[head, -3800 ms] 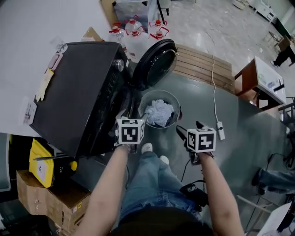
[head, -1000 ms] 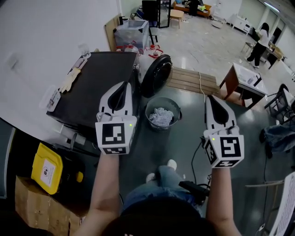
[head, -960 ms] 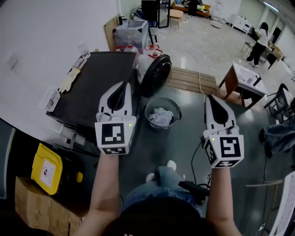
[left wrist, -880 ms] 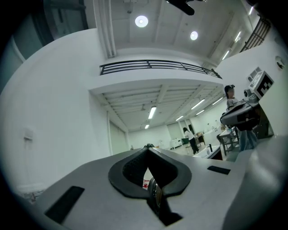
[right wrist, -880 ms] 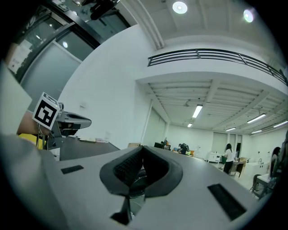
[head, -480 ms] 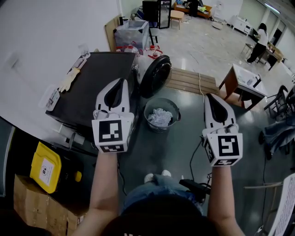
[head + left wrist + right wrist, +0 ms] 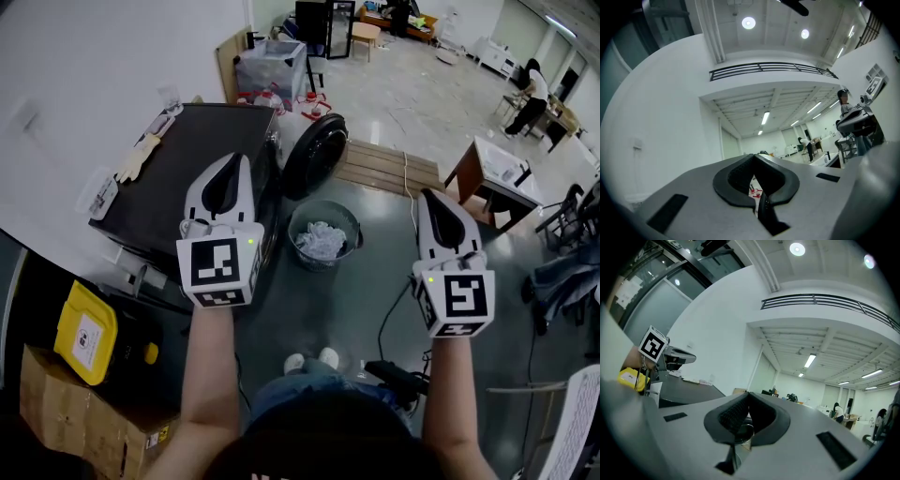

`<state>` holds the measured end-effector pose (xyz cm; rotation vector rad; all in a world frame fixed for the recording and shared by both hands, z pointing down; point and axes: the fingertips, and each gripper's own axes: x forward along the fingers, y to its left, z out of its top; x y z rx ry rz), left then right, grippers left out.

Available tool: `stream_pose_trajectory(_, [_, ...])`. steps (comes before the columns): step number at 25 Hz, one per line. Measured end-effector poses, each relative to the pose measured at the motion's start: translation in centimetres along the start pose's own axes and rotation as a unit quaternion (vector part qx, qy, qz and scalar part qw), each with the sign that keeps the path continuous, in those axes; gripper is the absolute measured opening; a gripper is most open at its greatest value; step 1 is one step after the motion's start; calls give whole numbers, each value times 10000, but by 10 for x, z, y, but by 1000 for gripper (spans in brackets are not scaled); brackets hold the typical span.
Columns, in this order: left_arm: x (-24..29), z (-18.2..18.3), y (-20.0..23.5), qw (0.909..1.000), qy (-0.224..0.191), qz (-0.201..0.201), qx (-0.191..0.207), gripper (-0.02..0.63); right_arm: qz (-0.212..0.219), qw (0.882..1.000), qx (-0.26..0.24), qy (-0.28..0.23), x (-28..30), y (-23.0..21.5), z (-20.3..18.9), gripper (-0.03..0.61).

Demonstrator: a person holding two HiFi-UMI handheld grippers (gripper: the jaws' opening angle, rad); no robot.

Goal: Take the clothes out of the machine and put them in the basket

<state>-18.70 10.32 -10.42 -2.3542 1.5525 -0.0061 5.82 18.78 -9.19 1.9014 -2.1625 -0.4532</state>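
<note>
A black washing machine (image 7: pixel 187 169) stands at the left, its round door (image 7: pixel 315 156) swung open. On the floor in front of the door sits a round grey basket (image 7: pixel 349 225) with pale crumpled clothes (image 7: pixel 322 240) inside. My left gripper (image 7: pixel 231 159) is held high above the machine's front edge, shut and empty. My right gripper (image 7: pixel 433 198) hovers level to the right of the basket, also shut with nothing in it. In the left gripper view the gripper (image 7: pixel 754 158) and in the right gripper view the gripper (image 7: pixel 746 397) point out at the room and ceiling.
Water jugs with red caps (image 7: pixel 281 94) stand behind the machine. A wooden pallet (image 7: pixel 389 169) lies beyond the basket, with a white cable (image 7: pixel 411 202) trailing over the floor. A yellow case (image 7: pixel 84 335) and cardboard boxes (image 7: pixel 75 412) sit at the lower left; a desk (image 7: pixel 497 173) stands right.
Both grippers stay raised and shut. The left one has drifted slightly left and up in the head view; the view itself has shifted a little. The basket and clothes are unmoved.
</note>
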Motion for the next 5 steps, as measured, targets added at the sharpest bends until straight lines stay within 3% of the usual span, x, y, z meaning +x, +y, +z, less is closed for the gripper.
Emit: stream_pose_trajectory(5, [4,6,-5,10000,-1,16,91,0,27,9999,110,-53,2,-10,-1,0])
